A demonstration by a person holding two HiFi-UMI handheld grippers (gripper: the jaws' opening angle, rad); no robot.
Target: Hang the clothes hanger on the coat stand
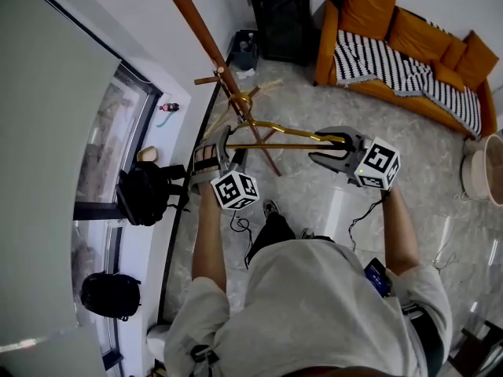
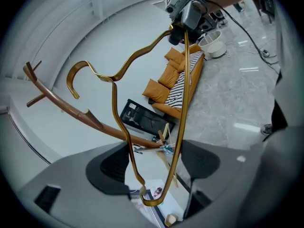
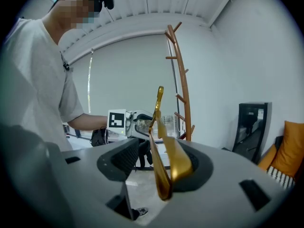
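A gold wire hanger (image 1: 275, 128) is stretched level between my two grippers, its hook (image 1: 245, 100) close beside the slanted wooden coat stand (image 1: 200, 26); whether hook and pole touch I cannot tell. My left gripper (image 1: 216, 154) is shut on one end of the hanger (image 2: 183, 94), the corner wedged between both pads (image 2: 156, 163). The stand's pole (image 2: 61, 102) runs just behind the hook. My right gripper (image 1: 334, 151) is open (image 3: 154, 160): the hanger's other end (image 3: 175, 163) leans on the right pad, and the left pad stands apart from it.
An orange sofa (image 1: 409, 53) with a striped blanket stands at the far right, a black cabinet (image 1: 275, 14) behind the stand. Two black bags (image 1: 145, 195) lie by the window at the left. A white basket (image 1: 483, 167) sits at the right edge.
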